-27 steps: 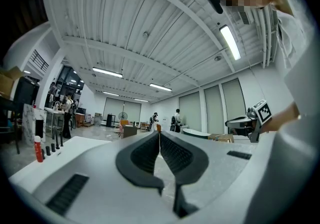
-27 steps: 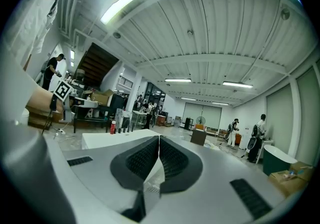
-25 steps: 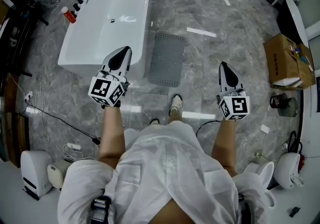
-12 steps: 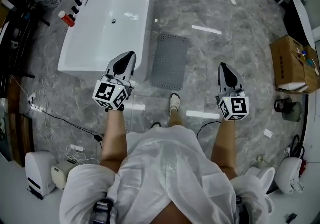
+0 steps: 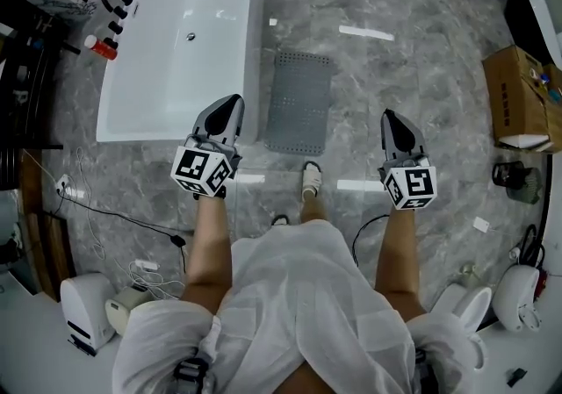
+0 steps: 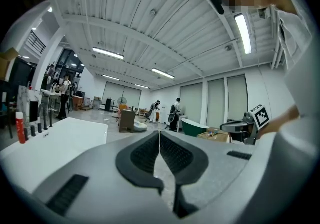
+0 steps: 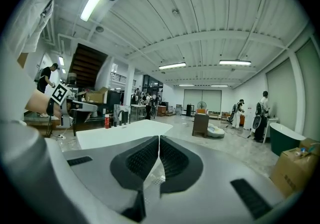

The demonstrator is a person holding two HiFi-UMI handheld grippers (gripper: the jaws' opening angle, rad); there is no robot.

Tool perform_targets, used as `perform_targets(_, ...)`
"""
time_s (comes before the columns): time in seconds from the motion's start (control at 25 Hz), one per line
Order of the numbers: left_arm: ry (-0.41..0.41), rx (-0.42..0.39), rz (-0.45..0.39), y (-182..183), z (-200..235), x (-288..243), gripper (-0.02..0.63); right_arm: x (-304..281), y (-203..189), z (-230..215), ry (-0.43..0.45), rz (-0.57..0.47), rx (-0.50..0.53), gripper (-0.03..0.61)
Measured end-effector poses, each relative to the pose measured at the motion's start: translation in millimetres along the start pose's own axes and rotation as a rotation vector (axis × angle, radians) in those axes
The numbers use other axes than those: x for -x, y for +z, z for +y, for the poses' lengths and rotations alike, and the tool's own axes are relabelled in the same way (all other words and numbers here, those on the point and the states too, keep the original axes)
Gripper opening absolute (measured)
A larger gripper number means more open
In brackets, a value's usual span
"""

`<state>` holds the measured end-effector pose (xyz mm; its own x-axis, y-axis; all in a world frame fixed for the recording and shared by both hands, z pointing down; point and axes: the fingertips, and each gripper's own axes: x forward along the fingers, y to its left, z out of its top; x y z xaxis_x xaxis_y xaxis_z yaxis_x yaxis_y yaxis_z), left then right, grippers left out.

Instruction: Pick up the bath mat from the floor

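A grey, dotted bath mat [image 5: 299, 102] lies flat on the marble floor beside the white bathtub [image 5: 180, 41], in the head view just ahead of the person's feet. My left gripper [image 5: 231, 105] hovers left of the mat's near end, over the tub's corner, jaws shut and empty [image 6: 159, 134]. My right gripper [image 5: 392, 119] floats to the right of the mat, also shut with nothing held [image 7: 158, 139]. Both gripper views look level across the hall; the mat does not show in them.
A cardboard box [image 5: 521, 99] stands at the right. Bottles [image 5: 102, 46] sit on the tub's left ledge. Cables [image 5: 105, 213] and small appliances [image 5: 86, 322] lie at lower left, a toilet [image 5: 516, 296] at lower right. People stand far across the hall [image 6: 174, 113].
The person has stepped forward toward the mat and tub. Both grippers have come closer to the mat's near end and lower, still shut.
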<state>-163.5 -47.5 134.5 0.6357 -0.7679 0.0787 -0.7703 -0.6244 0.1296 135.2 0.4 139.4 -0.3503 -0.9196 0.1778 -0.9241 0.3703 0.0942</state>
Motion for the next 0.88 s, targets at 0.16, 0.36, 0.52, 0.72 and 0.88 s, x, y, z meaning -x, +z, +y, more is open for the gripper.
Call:
perform_targets(0.16,-0.008,0.023,0.025,-18.9,2.7,-29.9,0.012,-22.2,-18.7,-11.2,0.012,0.032,-0.004,0.029)
perform_targets(0.36,-0.005,0.048,0.062,-47.3,5.8,-64.9,0.012,-49.2,-48.6,-30.7,0.033,0.064,-0.016,0.029)
perform_targets(0.52,-0.003,0.055,0.081,-71.8,11.3,-88.0,0.012,-69.6,-78.2,-41.1,0.054,0.085,-0.023,0.029)
perform_targets(0.72,-0.021,0.040,0.099,-127.9,25.1,-120.2,0.012,-104.2,-137.5,-43.3,0.091,0.101,-0.028,0.029)
perform_targets(0.88,-0.039,0.048,0.116,-195.4,33.0,-146.4,0.012,-132.2,-205.2,-40.5,0.109,0.124,-0.030,0.029)
